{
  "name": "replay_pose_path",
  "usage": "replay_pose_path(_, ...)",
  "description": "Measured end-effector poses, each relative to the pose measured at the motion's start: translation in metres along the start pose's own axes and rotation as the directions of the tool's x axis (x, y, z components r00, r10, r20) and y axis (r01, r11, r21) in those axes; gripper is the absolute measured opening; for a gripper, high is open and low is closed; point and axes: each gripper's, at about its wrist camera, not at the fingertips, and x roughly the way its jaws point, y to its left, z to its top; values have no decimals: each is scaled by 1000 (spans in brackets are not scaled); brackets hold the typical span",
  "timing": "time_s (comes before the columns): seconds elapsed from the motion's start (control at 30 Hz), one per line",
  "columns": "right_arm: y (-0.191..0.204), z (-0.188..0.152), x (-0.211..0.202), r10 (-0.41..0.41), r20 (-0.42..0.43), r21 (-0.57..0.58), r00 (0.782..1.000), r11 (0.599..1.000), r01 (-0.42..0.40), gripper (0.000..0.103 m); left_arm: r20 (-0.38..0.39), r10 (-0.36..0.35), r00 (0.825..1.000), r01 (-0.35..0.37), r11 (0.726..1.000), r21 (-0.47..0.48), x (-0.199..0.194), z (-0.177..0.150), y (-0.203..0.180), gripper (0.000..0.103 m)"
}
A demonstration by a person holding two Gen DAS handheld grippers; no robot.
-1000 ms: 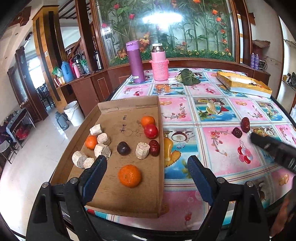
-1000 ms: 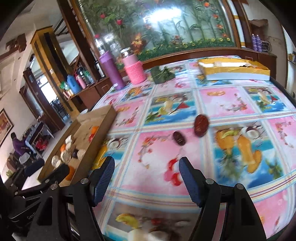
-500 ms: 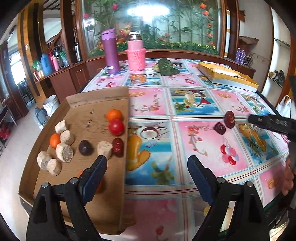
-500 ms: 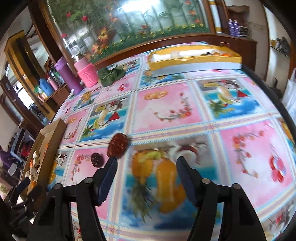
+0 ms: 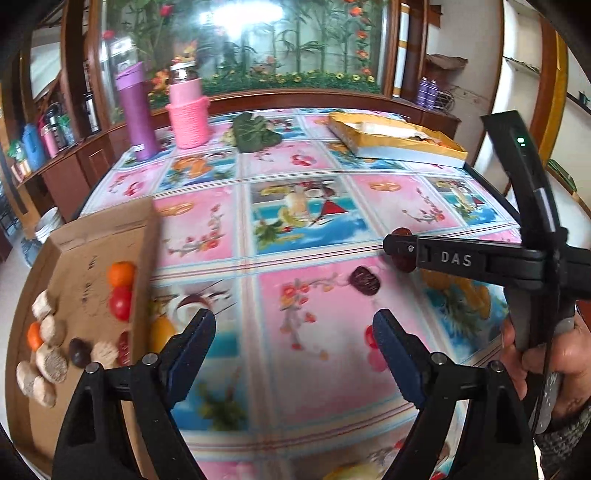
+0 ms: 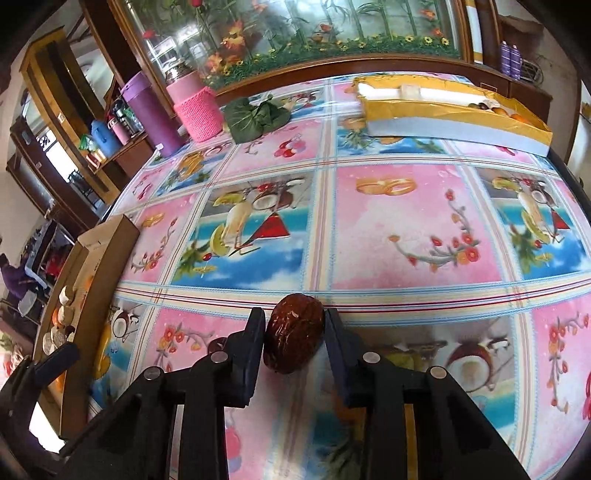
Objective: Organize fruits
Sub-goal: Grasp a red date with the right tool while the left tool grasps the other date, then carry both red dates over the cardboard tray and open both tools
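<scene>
change: my right gripper (image 6: 294, 341), apart a second ago, now clamps the red date (image 6: 294, 338) | left gripper (image 5: 293, 338) apart, idle | next: carry to yellow box (image 6: 454, 110) at 1 o'clock, probably

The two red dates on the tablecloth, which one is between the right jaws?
The larger red date, farther from the cardboard tray, sits between the right gripper jaws. The smaller date lies free nearby.

A home dining room.
A table (image 6: 406, 229) under a fruit-print cloth, wooden cabinets (image 5: 74, 173), flasks (image 5: 136, 110), a floral glass partition (image 6: 295, 29).
</scene>
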Motion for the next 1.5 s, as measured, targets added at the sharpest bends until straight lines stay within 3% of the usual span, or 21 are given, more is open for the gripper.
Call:
replay_pose_path(0.27, -36, -4, -36, 14, 60, 75, 998, 997, -18, 35, -82, -124, 989, 127, 991, 30, 53, 24, -30, 67)
replay_pose_path(0.3, -39, -5, -39, 13, 63, 79, 998, 997, -18, 35, -98, -128, 987, 131, 991, 31, 61, 25, -33, 61)
replay_pose_path(0.33, -42, -6, -43, 12, 68, 83, 998, 996, -17, 35, -119, -127, 985, 131, 991, 29, 68, 25, -35, 48)
replay_pose_path(0.37, -43, -7, -46, 11, 71, 84, 997, 996, -17, 35, -110, -108, 988, 113, 993, 43, 70, 25, -38, 46)
replay_pose_path(0.43, -45, -9, -52, 7, 82, 82, 997, 997, -14, 35, -117, -96, 988, 105, 992, 68, 72, 24, -44, 25)
replay_pose_path(0.63, -36, -15, -64, 4, 101, 58, 995, 998, -10, 35, -85, -115, 990, 117, 993, 25, 49, 19, -34, 25)
replay_pose_path(0.8, -11, -22, -73, 20, 106, 4, 994, 1000, -20, 35, -29, -107, 994, 107, 994, -28, 7, 12, 7, 25)
replay_pose_path(1.0, 46, -25, -72, 71, 90, -99, 993, 993, -62, 35, 11, 22, 1000, -20, 991, -131, -31, 8, 96, 26)
replay_pose_path(1.1, 88, -22, -63, 124, 65, -164, 990, 980, -112, 35, 0, 117, 993, -115, 978, -172, -36, 11, 143, 26)
replay_pose_path(1.23, 148, -16, -49, 194, 41, -258, 980, 950, -178, 36, -38, 187, 982, -191, 958, -215, -25, 24, 196, 26)
replay_pose_path(1.5, 259, -4, 19, 248, -88, -398, 965, 879, -263, 36, -180, 155, 971, -208, 923, -325, 28, 41, 268, 26)
